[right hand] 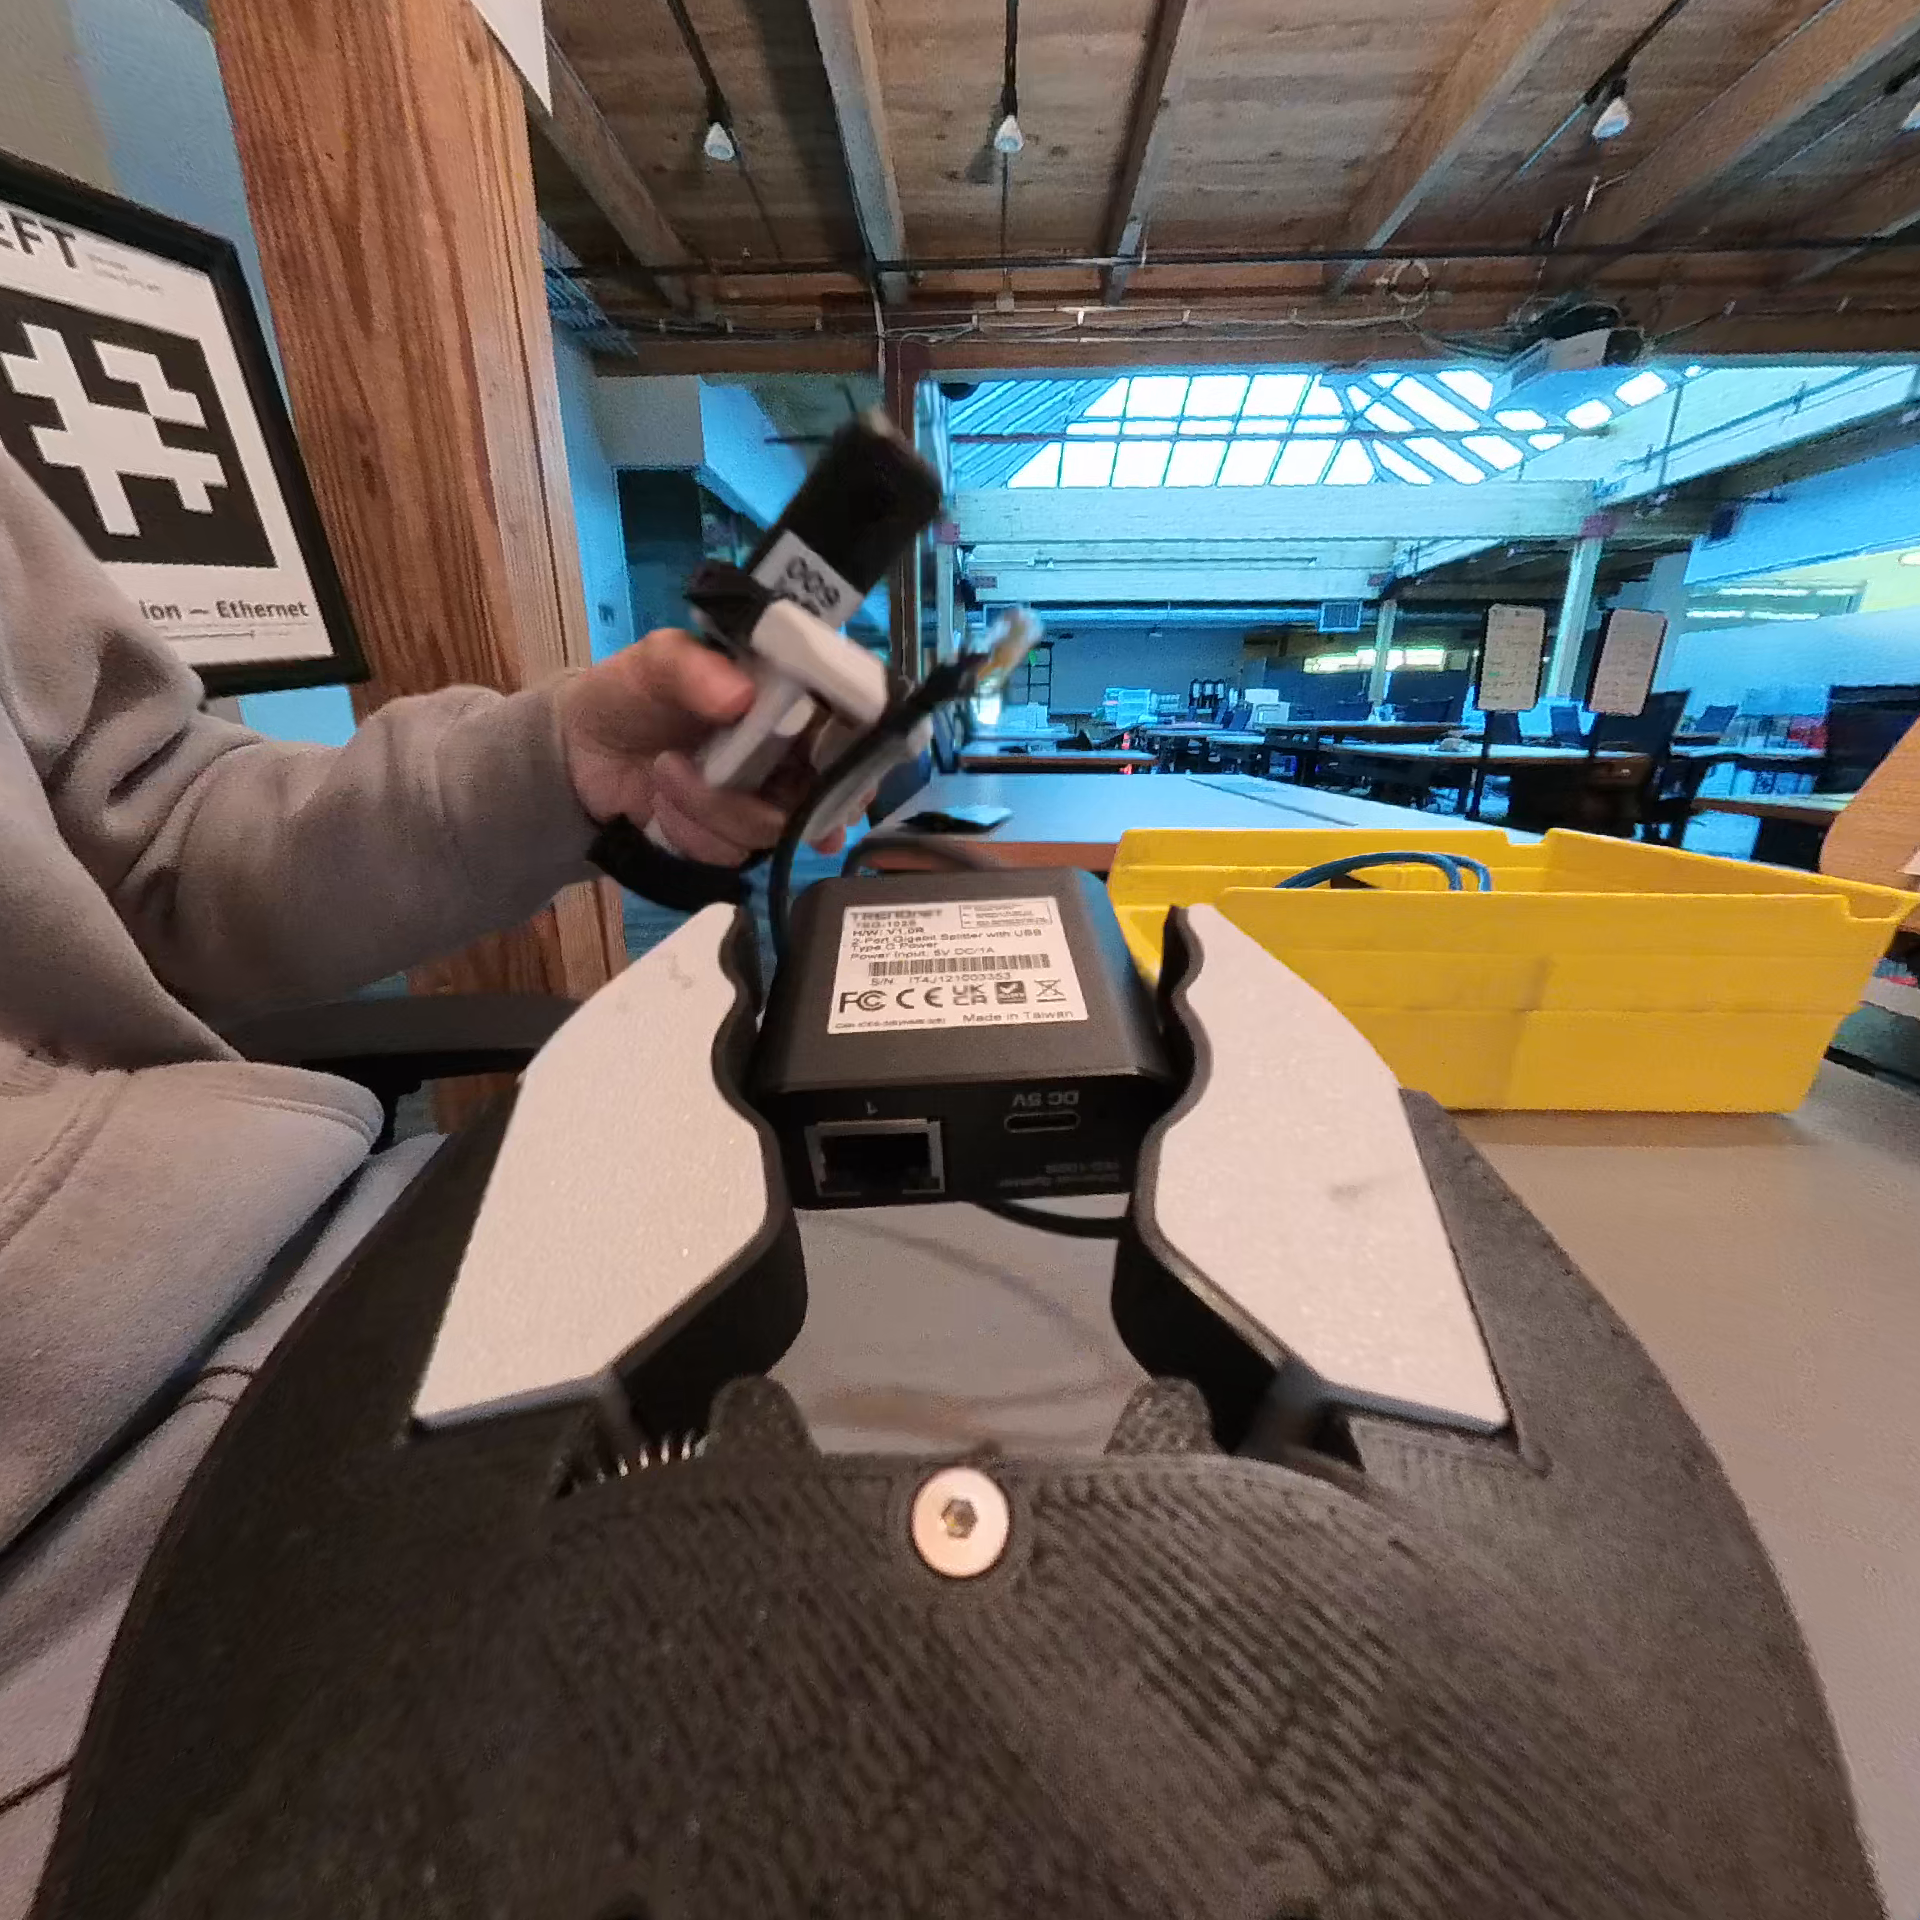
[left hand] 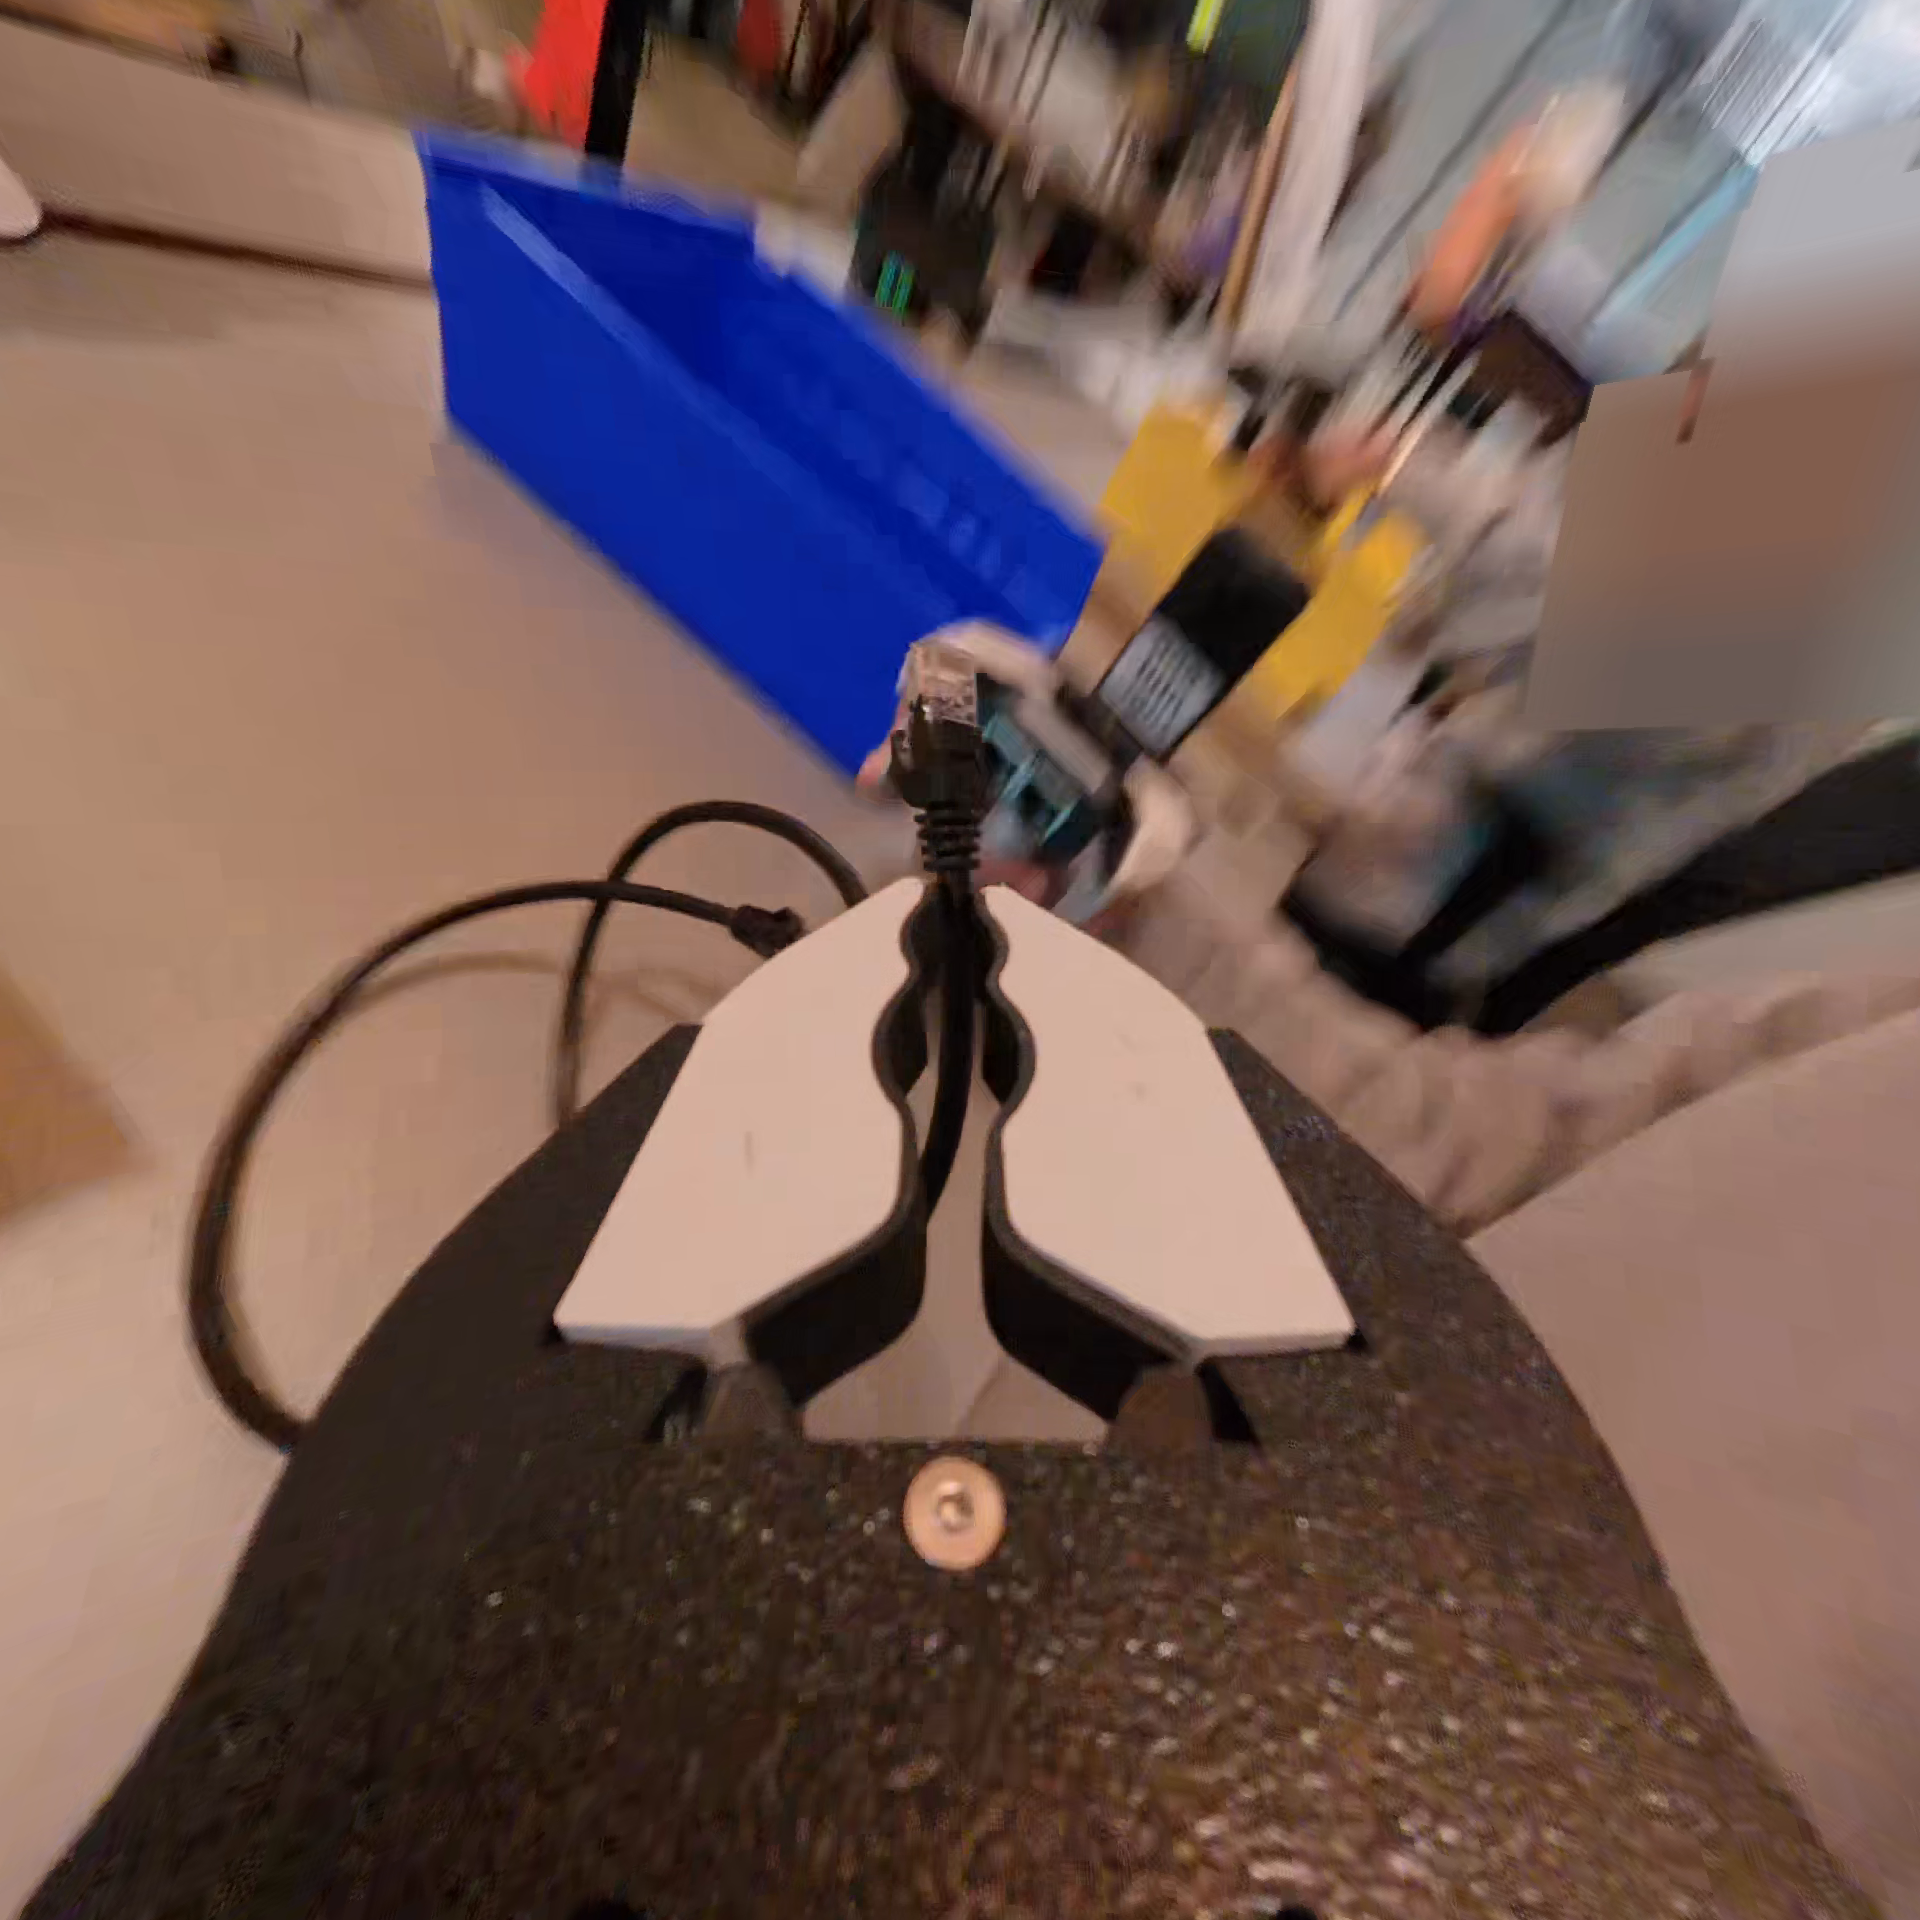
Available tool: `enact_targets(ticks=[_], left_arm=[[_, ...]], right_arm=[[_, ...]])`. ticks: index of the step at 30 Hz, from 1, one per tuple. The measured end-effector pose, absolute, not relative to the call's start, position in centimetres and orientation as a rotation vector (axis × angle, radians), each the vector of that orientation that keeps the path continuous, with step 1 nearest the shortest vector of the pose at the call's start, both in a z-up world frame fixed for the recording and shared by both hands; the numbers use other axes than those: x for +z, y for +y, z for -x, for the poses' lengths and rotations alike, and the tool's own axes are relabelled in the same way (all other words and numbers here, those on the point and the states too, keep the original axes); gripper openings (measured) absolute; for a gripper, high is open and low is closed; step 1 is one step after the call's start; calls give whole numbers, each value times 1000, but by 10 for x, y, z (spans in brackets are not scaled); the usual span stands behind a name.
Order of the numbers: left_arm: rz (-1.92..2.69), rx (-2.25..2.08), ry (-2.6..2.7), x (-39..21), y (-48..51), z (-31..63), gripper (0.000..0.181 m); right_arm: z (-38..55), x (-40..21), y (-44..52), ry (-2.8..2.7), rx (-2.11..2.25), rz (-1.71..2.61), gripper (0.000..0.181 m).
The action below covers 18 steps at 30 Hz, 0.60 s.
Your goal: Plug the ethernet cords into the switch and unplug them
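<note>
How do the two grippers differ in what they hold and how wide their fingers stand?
The left gripper pinches a thin black ethernet cord, fingers nearly touching; the right gripper clamps a wide black switch, fingers far apart. The cord's plug juts forward past the tips; the switch sits between the fingers. Both have white fingers on black bodies.
</note>
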<state>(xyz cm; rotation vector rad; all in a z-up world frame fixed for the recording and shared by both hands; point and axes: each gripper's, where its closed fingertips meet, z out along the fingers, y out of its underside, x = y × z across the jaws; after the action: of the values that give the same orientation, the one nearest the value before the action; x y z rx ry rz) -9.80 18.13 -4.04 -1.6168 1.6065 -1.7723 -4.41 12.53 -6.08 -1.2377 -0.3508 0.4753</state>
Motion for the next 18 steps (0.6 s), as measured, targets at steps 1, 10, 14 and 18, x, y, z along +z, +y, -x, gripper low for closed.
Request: enact_targets(ticks=[1, 10, 14, 18], left_arm=[[1633, -1929, 1476, -26, 192, 99, 4], [2227, -2060, 795, -131, 288, 127, 4], [2304, -1738, 980, -169, 281, 141, 0], [2162, -1739, 1293, -157, 225, 134, 1]], right_arm=[[43, -58, 122, -347, 483, 1215, 75], [39, -55, 118, -336, 485, 1196, 75], [43, -61, 123, -357, 478, 1233, 75], [42, -60, 122, -350, 487, 1219, 75]])
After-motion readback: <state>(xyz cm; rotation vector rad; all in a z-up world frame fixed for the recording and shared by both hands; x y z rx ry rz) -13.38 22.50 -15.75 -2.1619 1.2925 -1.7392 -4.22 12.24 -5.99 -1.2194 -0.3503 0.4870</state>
